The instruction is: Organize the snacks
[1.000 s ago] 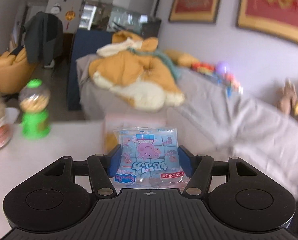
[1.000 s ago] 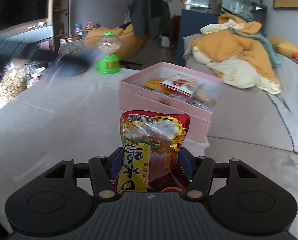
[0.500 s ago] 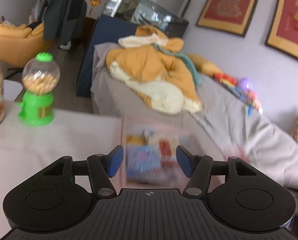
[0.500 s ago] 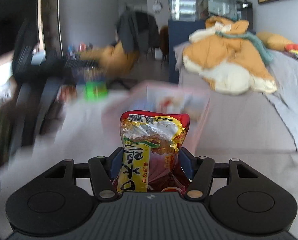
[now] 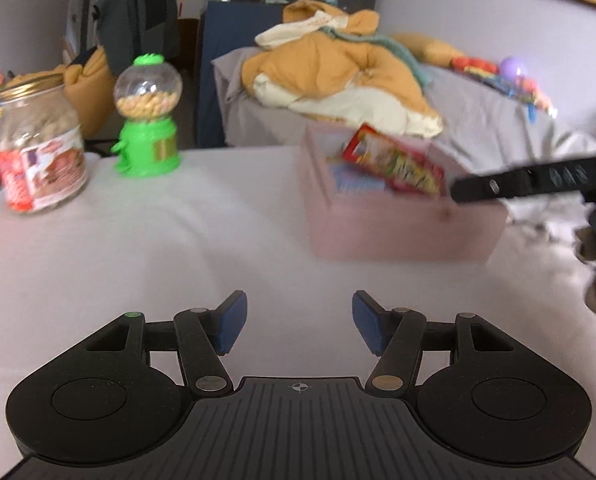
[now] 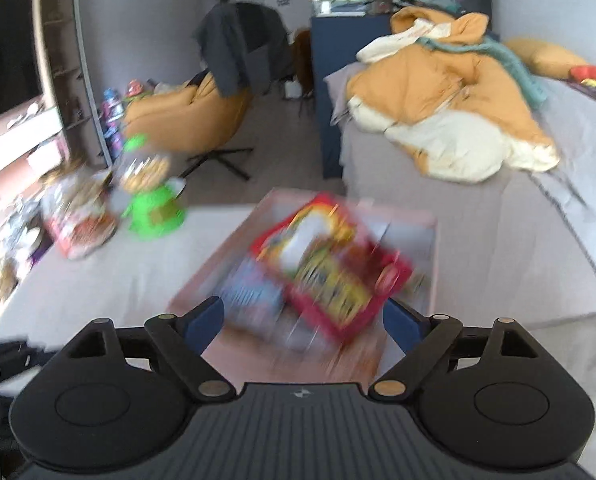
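The right gripper (image 6: pixel 301 322) is opening its jaws, and nothing is pinched between them. Just past it, a red snack bag (image 6: pixel 331 266) sits tilted over the pink box (image 6: pixel 431 240), blurry. The left gripper (image 5: pixel 296 322) has its jaws apart and empty above the white worktop (image 5: pixel 158 232). Farther off stand a green candy machine (image 5: pixel 148 116) and a jar (image 5: pixel 38 148).
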`<state>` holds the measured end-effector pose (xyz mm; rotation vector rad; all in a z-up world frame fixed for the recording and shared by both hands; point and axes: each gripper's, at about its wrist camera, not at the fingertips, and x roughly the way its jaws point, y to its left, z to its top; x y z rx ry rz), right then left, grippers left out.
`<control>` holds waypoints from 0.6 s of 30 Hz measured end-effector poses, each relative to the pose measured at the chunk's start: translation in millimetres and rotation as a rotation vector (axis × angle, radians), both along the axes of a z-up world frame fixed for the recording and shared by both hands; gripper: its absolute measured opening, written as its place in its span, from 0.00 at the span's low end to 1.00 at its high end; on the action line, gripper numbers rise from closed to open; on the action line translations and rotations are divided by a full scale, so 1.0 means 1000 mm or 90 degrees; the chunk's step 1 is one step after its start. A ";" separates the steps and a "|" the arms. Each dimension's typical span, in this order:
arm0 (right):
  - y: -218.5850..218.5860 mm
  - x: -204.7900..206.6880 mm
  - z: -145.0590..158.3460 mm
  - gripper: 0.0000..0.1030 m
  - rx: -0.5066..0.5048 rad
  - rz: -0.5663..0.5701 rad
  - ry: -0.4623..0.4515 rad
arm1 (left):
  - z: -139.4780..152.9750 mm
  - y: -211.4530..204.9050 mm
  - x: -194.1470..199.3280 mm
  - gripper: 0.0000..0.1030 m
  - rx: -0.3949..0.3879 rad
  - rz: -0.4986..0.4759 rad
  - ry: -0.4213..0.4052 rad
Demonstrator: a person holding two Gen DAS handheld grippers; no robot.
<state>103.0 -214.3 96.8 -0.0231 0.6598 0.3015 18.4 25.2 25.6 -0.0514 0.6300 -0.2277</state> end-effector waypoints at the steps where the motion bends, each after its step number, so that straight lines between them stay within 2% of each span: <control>1: 0.006 -0.016 -0.010 0.85 -0.008 0.007 0.001 | -0.005 -0.001 -0.007 0.62 0.010 0.011 0.001; 5: 0.030 -0.059 -0.042 0.85 -0.039 0.018 0.014 | -0.022 -0.005 -0.020 0.63 0.012 0.037 0.019; 7: 0.041 -0.070 -0.062 0.85 -0.052 0.000 0.031 | -0.024 -0.009 -0.026 0.62 0.036 0.044 0.002; 10: 0.051 -0.078 -0.083 0.85 -0.070 -0.025 0.050 | -0.024 -0.008 -0.024 0.62 0.025 0.061 0.004; 12: 0.055 -0.082 -0.083 0.89 -0.090 -0.044 0.030 | -0.025 -0.009 -0.025 0.62 0.022 0.072 0.004; 14: 0.056 -0.080 -0.084 1.00 -0.105 -0.068 0.030 | -0.025 -0.014 -0.023 0.62 0.038 0.082 0.005; 16: 0.048 -0.076 -0.087 1.00 -0.070 -0.093 0.055 | -0.026 -0.022 -0.024 0.63 0.067 0.082 0.006; 18: 0.040 -0.080 -0.089 1.00 -0.036 -0.107 0.045 | -0.026 -0.026 -0.025 0.64 0.084 0.084 0.005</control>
